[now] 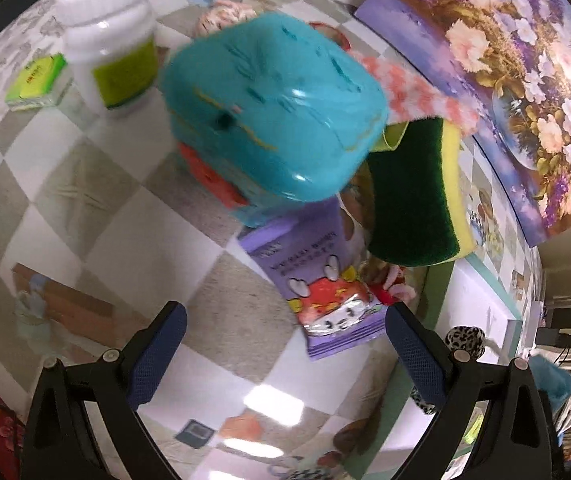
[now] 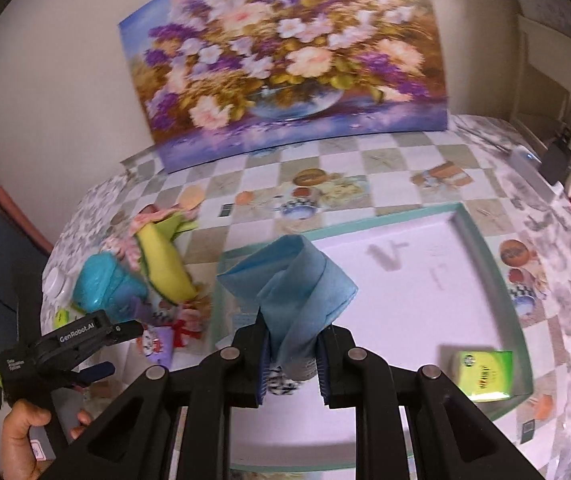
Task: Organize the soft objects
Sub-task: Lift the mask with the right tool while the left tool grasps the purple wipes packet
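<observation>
Right tongs [image 2: 291,354]: crumpled blue cloth [image 2: 297,280]

Indoor light, glare on tablecloth [image 1: 269,404], motion blur, fisheye-warped edges

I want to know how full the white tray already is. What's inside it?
In the right wrist view, one green packet lies in the white tray, near its front right corner. The blue cloth, clamped in the right gripper, covers part of the floor.

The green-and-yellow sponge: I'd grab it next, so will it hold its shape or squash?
The sponge probably squashes some; its yellow layer looks like foam. The green scouring face likely grips the jaws. It stands propped on edge, so a nudge may topple it.
</observation>
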The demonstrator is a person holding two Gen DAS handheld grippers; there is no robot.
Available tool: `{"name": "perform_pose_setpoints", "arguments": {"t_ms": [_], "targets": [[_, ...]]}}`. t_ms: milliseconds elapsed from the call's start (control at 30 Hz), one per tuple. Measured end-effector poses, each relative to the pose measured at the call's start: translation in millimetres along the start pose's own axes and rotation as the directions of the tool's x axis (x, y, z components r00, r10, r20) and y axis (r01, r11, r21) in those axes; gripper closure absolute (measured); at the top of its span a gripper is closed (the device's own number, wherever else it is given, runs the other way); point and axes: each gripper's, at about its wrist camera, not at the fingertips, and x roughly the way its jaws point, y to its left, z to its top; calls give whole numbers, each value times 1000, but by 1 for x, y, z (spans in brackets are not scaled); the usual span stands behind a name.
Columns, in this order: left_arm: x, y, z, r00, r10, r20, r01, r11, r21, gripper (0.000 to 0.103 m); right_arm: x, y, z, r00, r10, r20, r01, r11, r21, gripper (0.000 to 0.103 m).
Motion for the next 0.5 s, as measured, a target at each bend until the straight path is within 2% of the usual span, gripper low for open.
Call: {"name": "perform_pose_setpoints", "arguments": {"t_ms": [300,400,467,500], "targets": [[25,-21,16,1000,24,10,-24,1000,5,6,-2,-25,0,1000,-7,-8,7,999,38,83],[27,-25,19,999,41,27,-41,999,11,13,-1,-24,0,1000,-7,-9,7,999,33,83],[27,-29,21,999,42,32,-43,999,32,24,-1,-23,0,1000,-9,-10,9,1000,25,83],[28,-33,22,999,40,31,-41,998,42,27,-1,-22,0,1000,-10,-10,11,1000,22,83]]}}
